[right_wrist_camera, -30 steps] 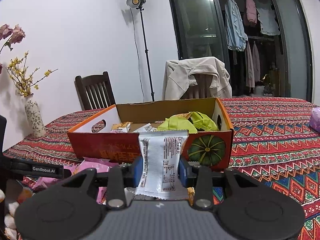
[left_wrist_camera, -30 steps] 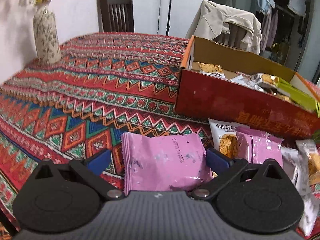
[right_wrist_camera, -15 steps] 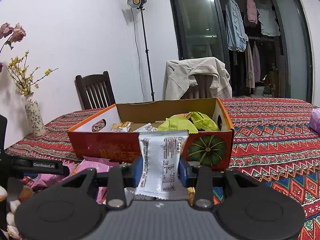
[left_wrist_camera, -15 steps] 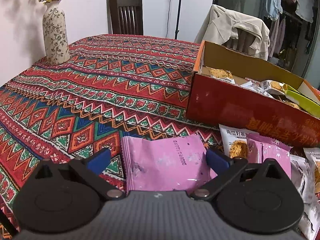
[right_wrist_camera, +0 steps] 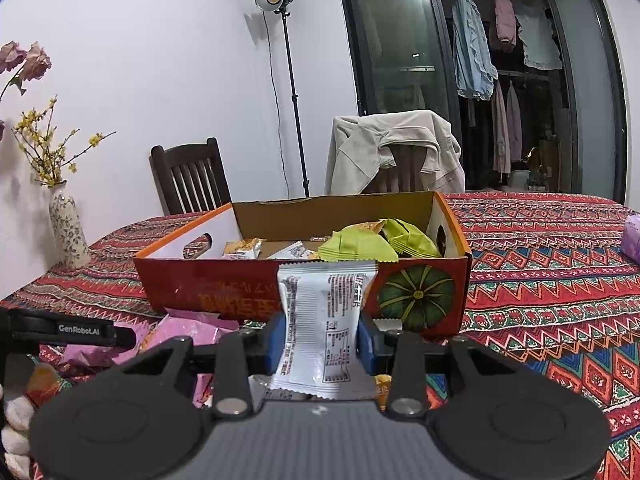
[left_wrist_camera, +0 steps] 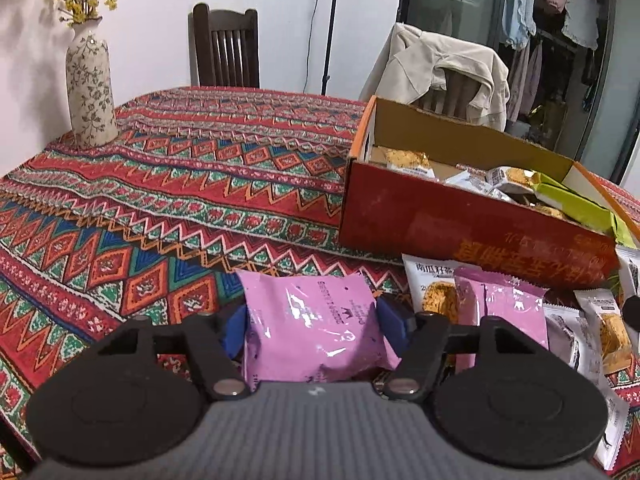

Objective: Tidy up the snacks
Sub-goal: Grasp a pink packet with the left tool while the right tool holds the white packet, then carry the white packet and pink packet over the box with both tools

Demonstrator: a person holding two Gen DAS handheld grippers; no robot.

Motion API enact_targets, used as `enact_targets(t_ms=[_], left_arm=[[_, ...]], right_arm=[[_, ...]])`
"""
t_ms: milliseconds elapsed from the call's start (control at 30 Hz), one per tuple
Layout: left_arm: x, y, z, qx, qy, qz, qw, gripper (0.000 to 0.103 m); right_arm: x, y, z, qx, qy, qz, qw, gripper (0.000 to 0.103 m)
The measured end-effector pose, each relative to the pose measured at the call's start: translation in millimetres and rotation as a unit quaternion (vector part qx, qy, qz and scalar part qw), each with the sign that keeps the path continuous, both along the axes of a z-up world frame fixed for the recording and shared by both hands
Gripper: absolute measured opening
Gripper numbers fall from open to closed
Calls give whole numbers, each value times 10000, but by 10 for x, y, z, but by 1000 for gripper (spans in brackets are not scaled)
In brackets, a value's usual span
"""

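You are partway: your left gripper [left_wrist_camera: 312, 318] clamps a pink snack packet [left_wrist_camera: 316, 328], your right gripper [right_wrist_camera: 322, 338] a white one [right_wrist_camera: 326, 320], both short of the half-filled cardboard box [right_wrist_camera: 224, 284], more packets [left_wrist_camera: 596, 320] waiting outside.

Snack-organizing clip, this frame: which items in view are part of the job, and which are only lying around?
Part of the job:
left gripper, shut on a pink snack packet
right gripper, shut on a white snack packet
cardboard box with snacks inside
loose snack packets on the tablecloth

Lying about:
flower vase
wooden chair
jacket on a chair
light stand
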State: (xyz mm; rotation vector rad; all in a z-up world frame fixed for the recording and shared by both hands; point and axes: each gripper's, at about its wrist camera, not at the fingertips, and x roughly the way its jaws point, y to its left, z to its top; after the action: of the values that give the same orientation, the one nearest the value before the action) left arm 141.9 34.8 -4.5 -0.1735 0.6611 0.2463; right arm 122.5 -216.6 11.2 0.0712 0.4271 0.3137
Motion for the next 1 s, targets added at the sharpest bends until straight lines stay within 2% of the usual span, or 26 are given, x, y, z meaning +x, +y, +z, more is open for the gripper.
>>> enact_targets(t_ms=[133, 233, 300, 433, 467, 600, 667, 767, 833, 900, 1000], left_arm=[[-77, 12, 59, -7, -191, 23, 9998, 61], [-143, 18, 116, 12, -350, -8, 9994, 51], [-191, 8, 152, 67, -446, -59, 9990, 41], [-236, 7, 171, 67, -462, -119, 9988, 41], [-233, 6, 170, 80, -448, -112, 9989, 43], [-138, 0, 150, 148, -257, 34, 9996, 78], [-61, -16, 132, 206, -140, 95, 9996, 81], [23, -43, 69, 201, 66, 142, 9997, 93], [71, -51, 2, 246, 234, 180, 9993, 94], [89, -22, -41, 133, 338, 165, 9992, 101], [95, -4, -73, 42, 415, 153, 9990, 103]], right_arm=[[-8, 4, -3, 2, -43, 6, 10000, 37], [-28, 5, 2, -3, -90, 10, 10000, 36], [-37, 9, 7, -10, -122, 8, 9999, 36], [-40, 18, 3, -50, -119, -32, 9999, 36], [-41, 19, 4, -56, -120, -37, 9999, 36], [-49, 19, 4, -59, -124, -64, 9999, 36], [-43, 16, 3, -65, -102, -80, 9999, 37], [-47, 11, 2, -57, -99, -85, 9999, 37], [-48, 9, 3, -48, -101, -75, 9999, 37], [-52, 9, 9, -37, -106, -59, 9999, 37], [-55, 8, 10, -26, -118, -48, 9999, 37]])
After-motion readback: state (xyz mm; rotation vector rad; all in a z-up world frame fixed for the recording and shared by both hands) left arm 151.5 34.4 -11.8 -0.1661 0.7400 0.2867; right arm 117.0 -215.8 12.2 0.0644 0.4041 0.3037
